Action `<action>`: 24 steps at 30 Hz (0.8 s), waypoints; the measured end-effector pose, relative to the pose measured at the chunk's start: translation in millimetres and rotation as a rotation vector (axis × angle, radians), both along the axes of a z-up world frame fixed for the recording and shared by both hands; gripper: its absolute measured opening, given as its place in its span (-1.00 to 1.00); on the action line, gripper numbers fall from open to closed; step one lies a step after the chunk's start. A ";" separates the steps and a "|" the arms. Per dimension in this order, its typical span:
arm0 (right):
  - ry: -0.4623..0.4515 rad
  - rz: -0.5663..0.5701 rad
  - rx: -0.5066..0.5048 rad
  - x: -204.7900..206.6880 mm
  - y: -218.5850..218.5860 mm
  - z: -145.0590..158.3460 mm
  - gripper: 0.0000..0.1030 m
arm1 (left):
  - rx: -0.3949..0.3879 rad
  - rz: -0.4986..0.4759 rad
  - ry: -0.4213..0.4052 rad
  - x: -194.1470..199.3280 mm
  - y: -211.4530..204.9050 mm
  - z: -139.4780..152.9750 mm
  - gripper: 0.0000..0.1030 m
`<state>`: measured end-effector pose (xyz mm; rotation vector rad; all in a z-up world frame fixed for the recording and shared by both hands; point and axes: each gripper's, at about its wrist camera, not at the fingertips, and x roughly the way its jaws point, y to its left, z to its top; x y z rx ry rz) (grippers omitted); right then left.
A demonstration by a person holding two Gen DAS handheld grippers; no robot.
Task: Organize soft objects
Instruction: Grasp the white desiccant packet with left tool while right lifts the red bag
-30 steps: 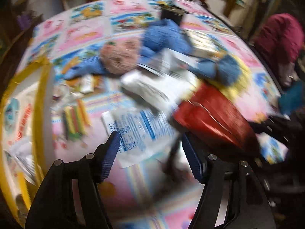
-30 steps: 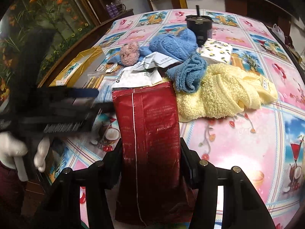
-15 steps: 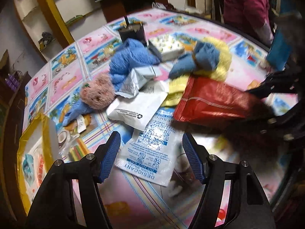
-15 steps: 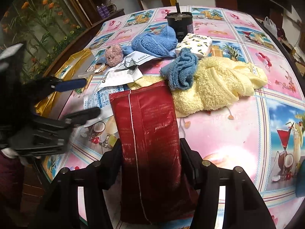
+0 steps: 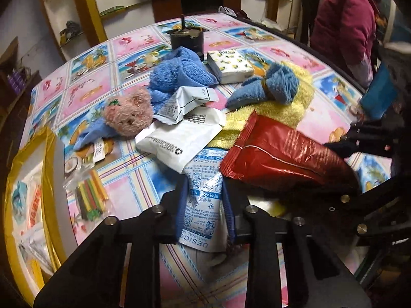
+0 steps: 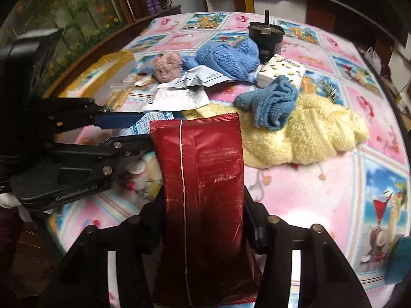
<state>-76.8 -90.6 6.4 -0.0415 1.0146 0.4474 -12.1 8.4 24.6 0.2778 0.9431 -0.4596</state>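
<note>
My left gripper (image 5: 204,205) is shut on a white and blue desiccant packet (image 5: 205,205) near the table's front edge; it also shows in the right wrist view (image 6: 128,125). My right gripper (image 6: 203,205) is shut on a red foil pouch (image 6: 200,179), held above the table; the pouch shows in the left wrist view (image 5: 282,156). Behind lie a pink teddy bear (image 5: 128,114), a blue towel (image 5: 179,74), a small blue cloth (image 5: 269,87) on a yellow towel (image 6: 308,131), and white mailer bags (image 5: 179,138).
A black pot (image 5: 187,39) and a patterned tissue pack (image 5: 230,64) stand at the back of the table (image 5: 128,179). A gold-edged bag (image 5: 33,192) lies at the left edge. A packet of coloured sticks (image 5: 90,192) lies near it. A person in maroon (image 5: 344,25) is at the right.
My left gripper has moved forward and shut on the desiccant packet, which it straddled open before. My right gripper still holds the red pouch.
</note>
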 end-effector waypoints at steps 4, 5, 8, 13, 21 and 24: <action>0.017 -0.007 0.071 -5.5 -6.1 2.3 -0.11 | -0.049 0.028 -0.004 -17.0 7.6 11.2 -0.61; 0.023 -0.006 0.093 -7.2 -8.0 3.4 -0.12 | -0.063 0.033 -0.006 -21.5 9.7 13.9 -0.61; 0.032 -0.012 0.144 -12.8 -11.0 7.1 -0.12 | -0.116 0.055 -0.018 -34.2 18.9 22.7 -0.61; 0.020 -0.011 0.213 -25.4 -14.6 20.4 -0.12 | -0.240 0.099 -0.054 -59.3 44.5 46.5 -0.61; -0.031 0.027 0.263 -37.8 0.1 51.5 -0.12 | -0.350 0.229 -0.135 -94.3 111.1 83.3 -0.61; -0.037 0.053 0.265 -36.2 15.5 58.8 -0.12 | -0.343 0.304 -0.164 -99.8 141.3 87.7 -0.61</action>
